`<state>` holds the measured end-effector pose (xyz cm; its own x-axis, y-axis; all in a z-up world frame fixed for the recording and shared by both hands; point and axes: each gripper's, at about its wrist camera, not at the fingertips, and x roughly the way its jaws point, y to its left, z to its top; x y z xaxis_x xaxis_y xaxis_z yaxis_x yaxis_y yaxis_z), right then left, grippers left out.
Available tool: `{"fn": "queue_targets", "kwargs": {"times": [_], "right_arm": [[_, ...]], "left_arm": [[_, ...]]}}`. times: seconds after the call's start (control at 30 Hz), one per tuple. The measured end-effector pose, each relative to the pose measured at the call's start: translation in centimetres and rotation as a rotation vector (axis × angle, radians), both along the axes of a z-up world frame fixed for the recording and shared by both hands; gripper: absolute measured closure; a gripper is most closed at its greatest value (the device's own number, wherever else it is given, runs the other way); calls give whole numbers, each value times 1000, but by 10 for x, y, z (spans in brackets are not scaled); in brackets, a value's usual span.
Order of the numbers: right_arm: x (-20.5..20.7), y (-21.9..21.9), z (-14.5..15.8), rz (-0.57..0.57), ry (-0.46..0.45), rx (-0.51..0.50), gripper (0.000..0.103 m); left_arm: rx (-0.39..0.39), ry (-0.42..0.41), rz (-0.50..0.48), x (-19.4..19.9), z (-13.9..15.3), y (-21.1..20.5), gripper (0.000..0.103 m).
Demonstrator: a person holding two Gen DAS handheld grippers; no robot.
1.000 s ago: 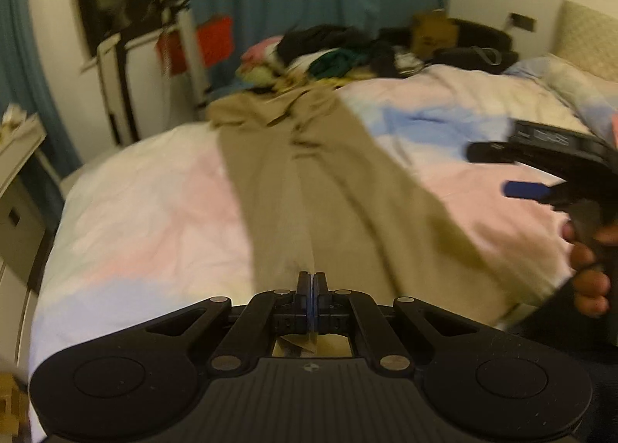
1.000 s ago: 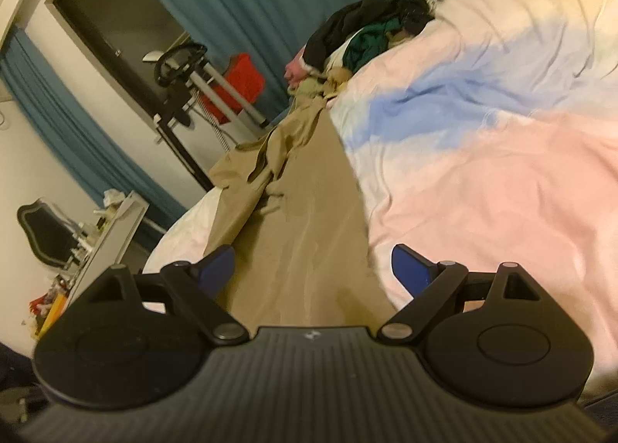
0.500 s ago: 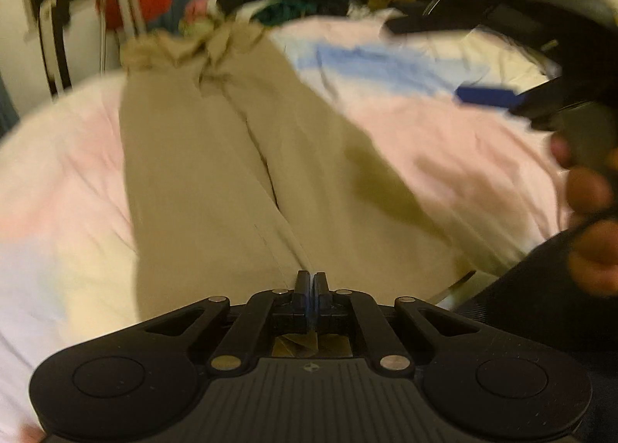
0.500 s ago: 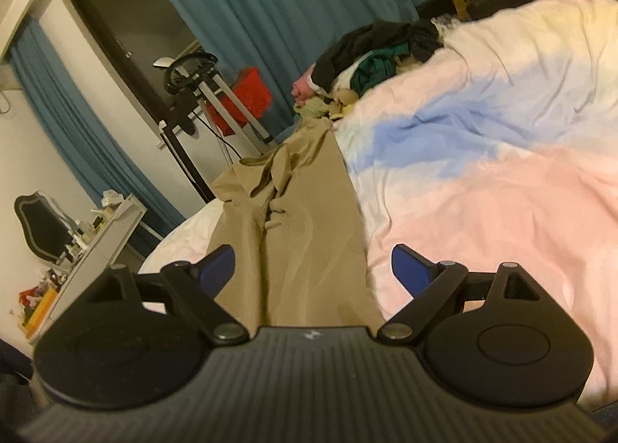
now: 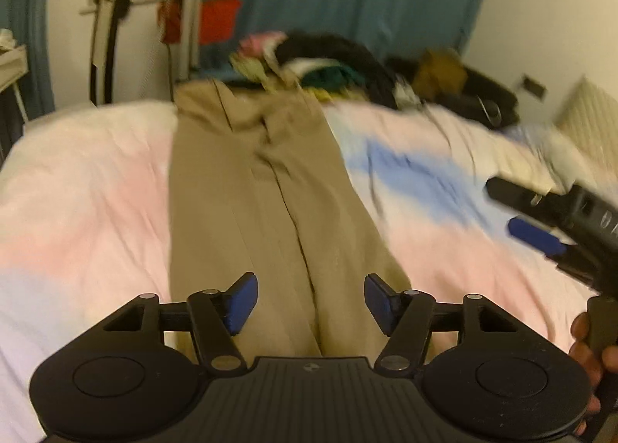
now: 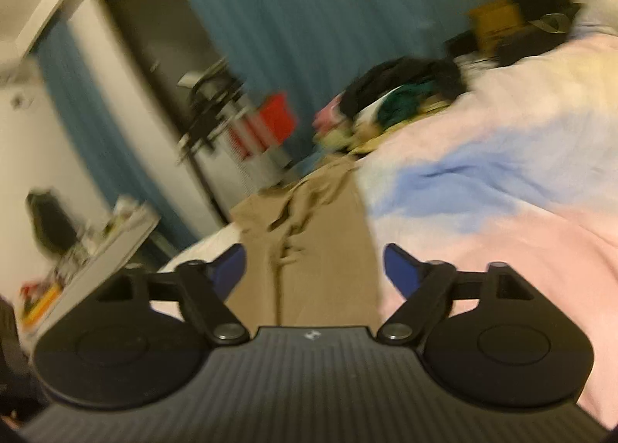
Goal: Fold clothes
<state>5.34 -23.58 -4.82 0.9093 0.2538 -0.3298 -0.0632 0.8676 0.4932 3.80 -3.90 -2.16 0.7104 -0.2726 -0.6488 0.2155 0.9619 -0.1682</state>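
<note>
Tan trousers [image 5: 270, 211] lie lengthwise on the pastel bedspread [image 5: 85, 203], waistband at the far end and leg ends near me. My left gripper [image 5: 307, 302] hovers over the near leg ends with its jaws opening; the cloth lies below them, not pinched. In the right wrist view the same trousers [image 6: 320, 249] stretch away from my right gripper [image 6: 314, 269], whose jaws are closing a little with nothing between the pads. The right gripper [image 5: 540, 226] also shows at the right edge of the left wrist view, held by a hand [image 5: 587, 350].
A heap of mixed clothes [image 5: 316, 60] lies at the far end of the bed. Black bags [image 5: 483, 95] and a brown paper bag [image 5: 436, 68] sit at the far right. A metal rack [image 5: 185, 17] with a red item stands by the blue curtain. A cluttered shelf [image 6: 89, 249] is left.
My left gripper was shut on the trouser leg ends and has let them go, its jaws now wide apart. The right gripper rose and narrowed slightly. Both views have shifted and blurred.
</note>
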Motion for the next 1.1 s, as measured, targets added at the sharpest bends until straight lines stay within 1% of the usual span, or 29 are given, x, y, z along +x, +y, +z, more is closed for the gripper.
{"fn": "queue_targets", "kwargs": {"times": [0.03,0.1,0.13,0.17,0.2,0.23,0.27,0.3,0.33,0.4,0.47,0.53,0.63,0.67,0.7,0.73,0.77,0.87,0.97,1.03,1.1], "right_arm": [[16,5,7,30,-7,-20,33],[48,16,16,83,-24,-60,34],[66,24,19,113,-30,-91,38],[84,32,19,143,-26,-113,49],[102,40,18,175,-12,-128,54],[121,50,16,208,9,-138,57],[143,62,10,236,42,-138,64],[165,73,1,257,79,-133,67],[186,84,-7,268,113,-130,71],[221,103,-24,265,162,-135,71],[254,121,-40,256,175,-165,72],[284,139,-56,247,186,-201,72],[316,161,-79,208,221,-287,72],[321,167,-85,186,212,-332,75],[326,172,-88,152,187,-390,74],[330,175,-89,117,158,-427,75],[334,175,-87,82,127,-444,75],[355,163,-79,-26,70,-429,75],[381,138,-68,-147,57,-399,74],[391,114,-61,-200,62,-337,72],[390,91,-57,-200,71,-250,71]], "left_arm": [[-17,-3,29,5,-2,7,39],[-51,-9,87,14,-5,20,38],[-68,-12,116,18,-7,26,38],[-80,-7,132,21,-11,32,38],[-77,-4,135,22,-13,38,38],[-57,-7,139,23,-15,42,38],[-31,-14,150,23,-18,45,38],[-16,-20,165,25,-21,49,38],[-26,-21,178,27,-22,54,38],[-63,-17,200,34,-25,66,38],[-92,-27,244,41,-29,77,38],[-106,-38,267,48,-33,85,38],[-103,-43,296,63,-42,96,38],[-110,-37,305,68,-46,100,38],[-122,-34,313,72,-48,104,38],[-134,-33,322,77,-51,108,38],[-146,-31,330,80,-53,111,38],[-172,-29,326,90,-58,114,38],[-167,-30,306,99,-64,112,38],[-164,-24,291,103,-68,110,38],[-164,-19,275,105,-71,108,38]]}}
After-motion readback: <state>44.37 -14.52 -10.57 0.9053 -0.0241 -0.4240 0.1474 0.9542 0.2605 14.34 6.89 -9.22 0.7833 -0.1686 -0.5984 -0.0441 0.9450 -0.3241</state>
